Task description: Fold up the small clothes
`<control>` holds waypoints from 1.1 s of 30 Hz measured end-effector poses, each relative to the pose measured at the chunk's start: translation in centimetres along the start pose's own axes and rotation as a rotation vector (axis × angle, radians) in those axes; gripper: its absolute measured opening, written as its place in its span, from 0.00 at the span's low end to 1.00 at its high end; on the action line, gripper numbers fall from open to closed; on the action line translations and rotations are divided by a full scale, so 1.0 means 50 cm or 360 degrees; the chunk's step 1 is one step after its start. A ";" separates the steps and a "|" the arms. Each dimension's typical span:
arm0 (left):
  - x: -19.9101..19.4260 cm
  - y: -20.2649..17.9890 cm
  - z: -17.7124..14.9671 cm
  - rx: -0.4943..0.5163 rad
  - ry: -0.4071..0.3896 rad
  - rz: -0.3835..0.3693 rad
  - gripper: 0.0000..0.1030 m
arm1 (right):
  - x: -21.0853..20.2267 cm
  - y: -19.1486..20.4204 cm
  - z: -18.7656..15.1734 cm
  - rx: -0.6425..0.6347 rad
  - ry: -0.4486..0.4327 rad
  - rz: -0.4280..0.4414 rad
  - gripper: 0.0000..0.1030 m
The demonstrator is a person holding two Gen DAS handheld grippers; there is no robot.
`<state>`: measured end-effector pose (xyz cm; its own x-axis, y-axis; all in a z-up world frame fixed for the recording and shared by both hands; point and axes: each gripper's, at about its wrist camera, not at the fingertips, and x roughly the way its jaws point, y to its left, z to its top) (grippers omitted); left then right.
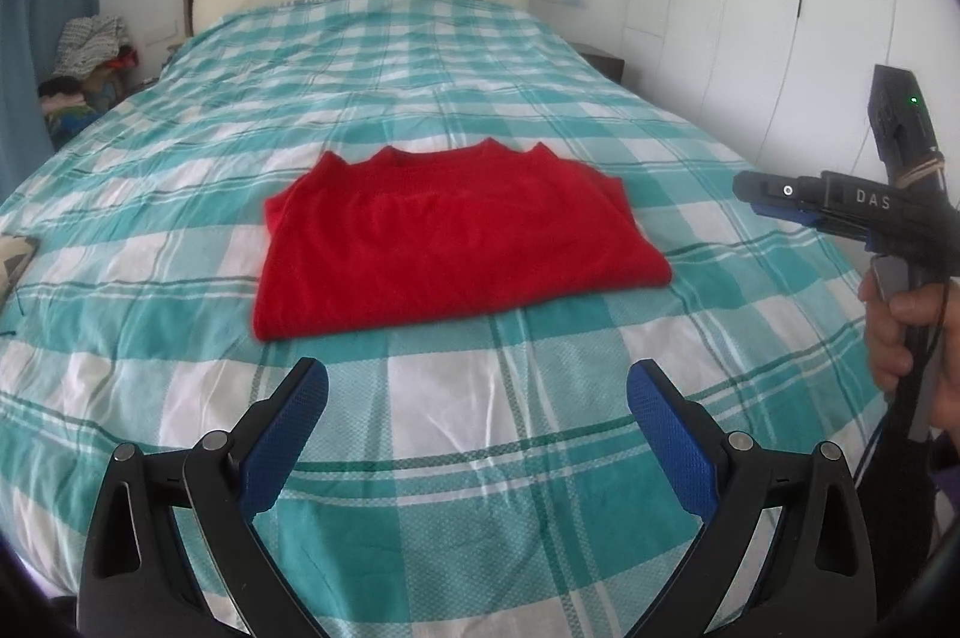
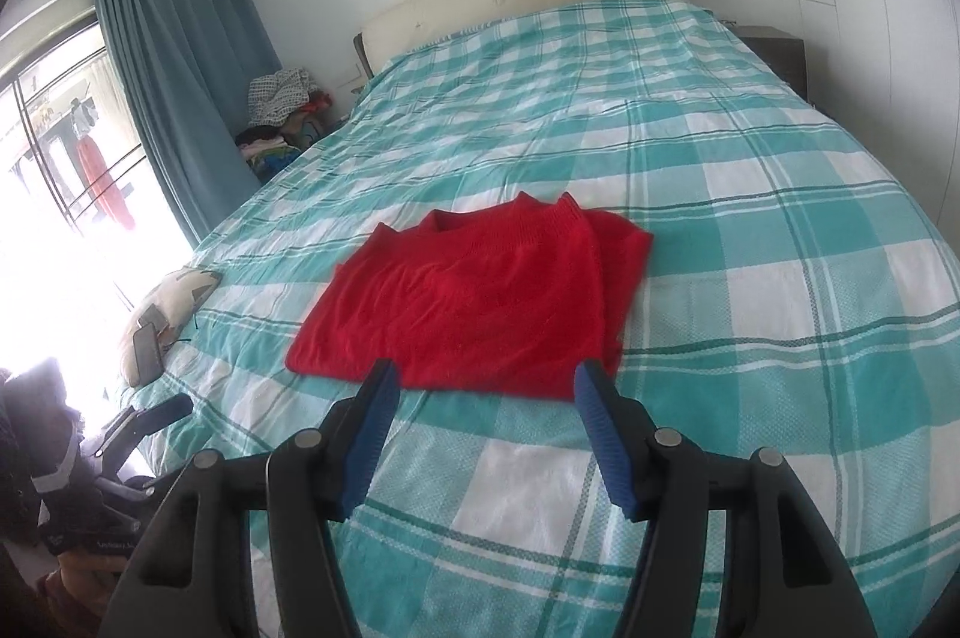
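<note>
Plainly, the bed point(image 1: 540, 458) is stretching out ahead of both grippers, its checked green and white cover lying fairly smooth, and the red top point(image 1: 444, 242) is lying flat on it just ahead of the fingertips, already folded into a rough rectangle with its neckline at the far edge and a layer tucked in along its right side. The left gripper point(image 1: 477, 398) is hanging wide open and empty just short of the top's near hem; the right gripper point(image 2: 485, 401) is likewise gaping and holding nothing, its tips almost at that hem. Judging by this, a fold is lying finished and both tools are standing clear; the next move is probably calling for each to pinch a near corner and carry the hem towards the neckline.
</note>
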<state>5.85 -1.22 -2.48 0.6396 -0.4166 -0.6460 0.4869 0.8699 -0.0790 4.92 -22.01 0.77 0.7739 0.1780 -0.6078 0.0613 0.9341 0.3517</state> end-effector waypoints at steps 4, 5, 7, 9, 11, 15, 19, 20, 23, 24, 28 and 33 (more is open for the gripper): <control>0.043 0.036 0.024 -0.0024 0.0006 -0.0007 0.97 | 0.071 -0.084 0.034 0.0130 0.0036 -0.0050 0.59; 0.053 0.048 0.035 -0.0027 -0.0017 0.0006 0.97 | 0.086 -0.107 0.045 0.0148 0.0037 -0.0085 0.59; 0.071 0.075 0.051 -0.0052 -0.0061 0.0040 0.97 | 0.113 -0.153 0.069 0.0189 0.0055 -0.0141 0.59; 0.085 0.101 0.055 -0.0083 -0.0099 0.0073 0.97 | 0.146 -0.195 0.089 0.0255 0.0123 -0.0128 0.59; 0.096 0.125 0.044 -0.0116 -0.0121 0.0108 0.97 | 0.186 -0.225 0.098 0.0326 0.0210 -0.0068 0.59; 0.119 0.169 0.002 -0.0221 -0.0084 0.0101 0.97 | 0.278 -0.239 0.093 0.0413 0.0363 0.0084 0.59; 0.136 0.198 -0.010 -0.0297 -0.0006 0.0082 0.97 | 0.353 -0.217 0.092 0.0378 0.0389 0.0096 0.66; 0.133 0.205 -0.007 -0.0313 -0.0018 0.0079 0.97 | 0.369 -0.212 0.092 0.0372 0.0387 0.0081 0.67; 0.113 0.229 0.005 -0.0357 -0.0069 0.0105 0.97 | 0.406 -0.197 0.088 0.0383 0.0424 0.0035 0.62; 0.106 0.240 0.009 -0.0372 -0.0083 0.0122 0.97 | 0.413 -0.189 0.092 0.0369 0.0458 0.0021 0.28; 0.086 0.290 0.017 -0.0455 -0.0101 0.0200 0.97 | 0.379 -0.129 0.141 0.0349 0.0408 0.0014 0.10; 0.091 0.361 0.014 -0.0643 -0.0063 0.0213 0.97 | 0.368 0.042 0.221 0.0258 0.0368 0.0139 0.10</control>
<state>17.96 12.41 -6.34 0.7074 -0.2961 -0.6418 0.1310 0.9472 -0.2927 26.25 -20.21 -1.80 0.6175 0.3389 -0.7098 0.1150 0.8538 0.5077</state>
